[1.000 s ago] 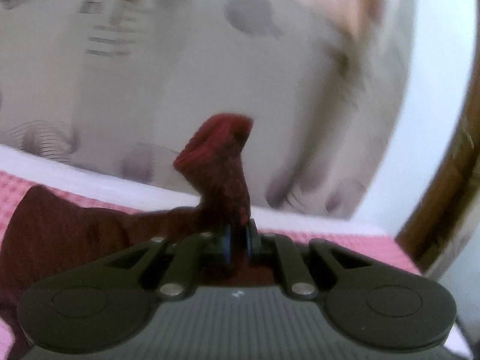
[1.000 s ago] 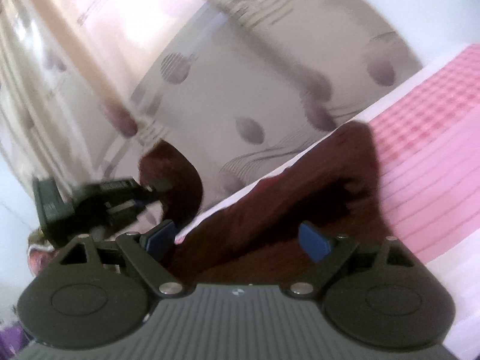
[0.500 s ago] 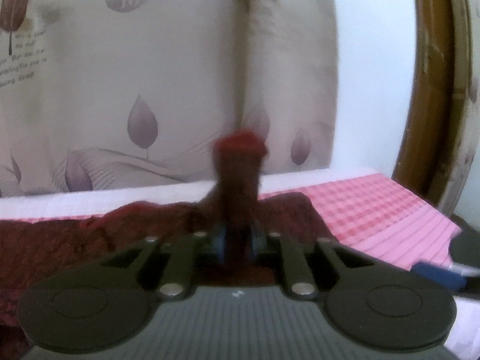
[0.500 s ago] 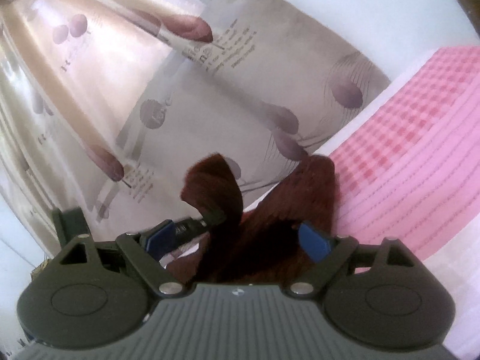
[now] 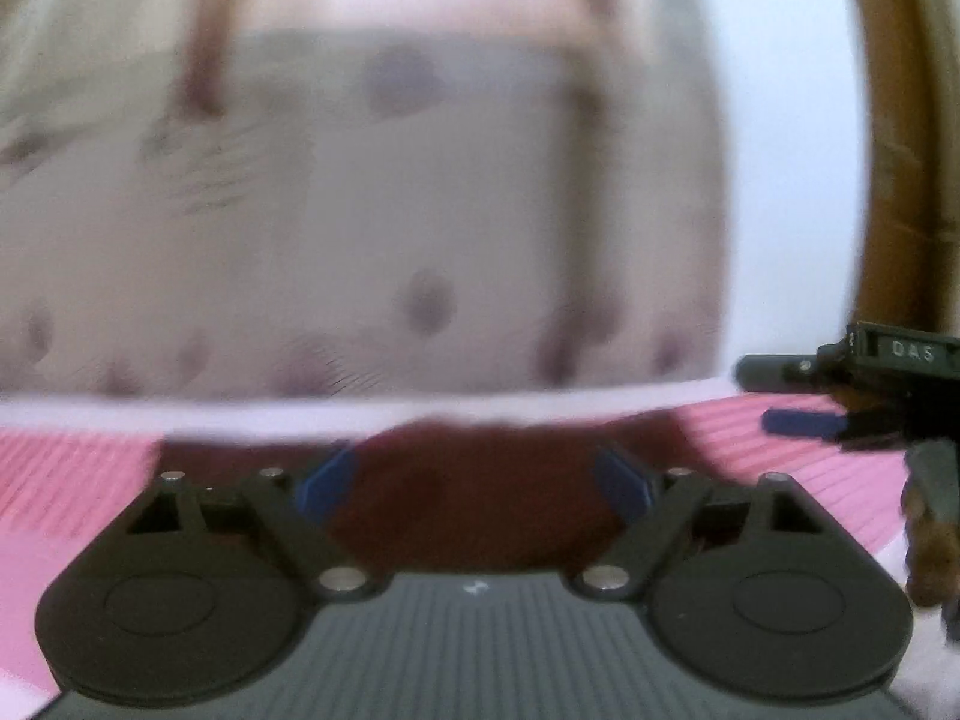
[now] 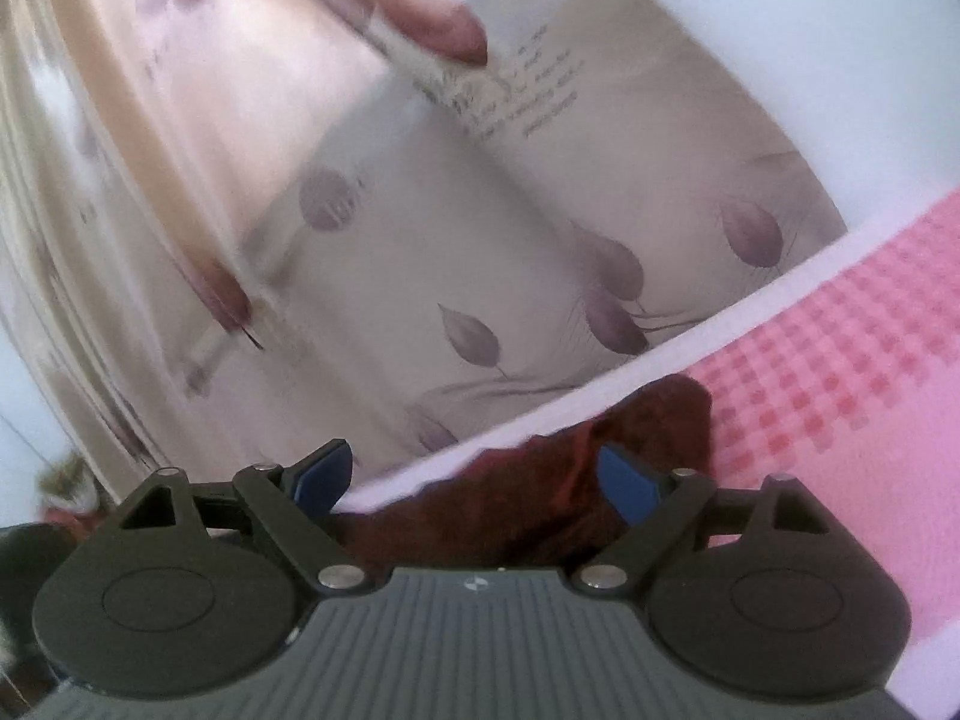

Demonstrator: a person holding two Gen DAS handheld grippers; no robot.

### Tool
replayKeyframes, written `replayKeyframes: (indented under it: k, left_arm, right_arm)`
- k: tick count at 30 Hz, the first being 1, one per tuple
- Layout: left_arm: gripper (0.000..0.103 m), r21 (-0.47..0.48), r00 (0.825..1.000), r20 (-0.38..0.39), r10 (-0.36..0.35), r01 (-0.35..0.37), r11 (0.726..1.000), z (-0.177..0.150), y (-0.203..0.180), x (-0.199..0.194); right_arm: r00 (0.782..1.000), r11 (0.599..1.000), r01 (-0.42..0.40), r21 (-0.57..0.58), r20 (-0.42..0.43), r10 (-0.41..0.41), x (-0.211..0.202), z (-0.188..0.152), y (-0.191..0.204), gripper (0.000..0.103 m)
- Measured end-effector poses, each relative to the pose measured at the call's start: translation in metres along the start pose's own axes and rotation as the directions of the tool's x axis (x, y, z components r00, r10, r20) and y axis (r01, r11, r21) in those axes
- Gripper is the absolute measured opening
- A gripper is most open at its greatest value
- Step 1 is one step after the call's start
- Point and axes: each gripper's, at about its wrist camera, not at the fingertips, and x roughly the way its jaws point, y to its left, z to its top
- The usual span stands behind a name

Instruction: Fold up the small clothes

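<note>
The dark red garment (image 5: 474,498) lies bunched on the pink checked sheet (image 5: 66,480), close to the sheet's white far edge (image 5: 360,414). The left gripper (image 5: 474,483) has just been opening; its blue pads (image 5: 324,477) now stand wide apart, and the cloth shows between and beyond them without either pad pressing on it. The left wrist view is smeared by blur, so finer folds cannot be read.

The right gripper (image 6: 477,477) is also spread wide, its jaws having just closed a little — the garment (image 6: 600,480) lies past its pads (image 6: 627,483), with the right-hand pad overlapping the cloth in the picture, though contact cannot be told. In the left view that gripper (image 5: 804,396) juts in from the right edge, above the sheet.

Behind the bed hangs a pale curtain (image 6: 480,240) printed with purple leaves, beside a white wall (image 5: 792,150) and a brown wooden frame (image 5: 900,120).
</note>
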Motion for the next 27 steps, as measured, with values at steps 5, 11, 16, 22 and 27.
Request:
replayKeyframes:
  k: [5,11,16,22,27]
  left_arm:
    - [0.088,-0.175,0.987,-0.06,0.151,-0.159,0.972,-0.036,0.077,-0.021]
    - [0.088,-0.328,0.962,-0.147,0.231,-0.268,0.906,-0.065,0.126,-0.017]
    - [0.088,-0.352,0.962,-0.179,0.208,-0.26,0.899,-0.075,0.13,-0.009]
    - [0.088,-0.345,0.957,-0.187,0.22,-0.274,0.898,-0.077,0.129,-0.011]
    - [0.088,-0.395,0.94,-0.226,0.257,-0.33,0.857,-0.081,0.136,-0.009]
  right_arm:
    - [0.98,0.991,0.099,-0.085,-0.164,-0.112,0.059,0.002,-0.003,0.061]
    - [0.974,0.986,0.127,-0.104,-0.174,-0.144,0.081,-0.004,0.002,0.013]
    - [0.988,0.98,0.151,-0.129,-0.017,-0.155,0.052,0.002,0.007,0.013]
    - [0.973,0.976,0.181,-0.12,-0.119,-0.195,0.075,-0.022,-0.025,0.013]
    - [0.963,0.975,0.217,-0.051,-0.15,-0.222,0.085,-0.041,-0.045,0.013]
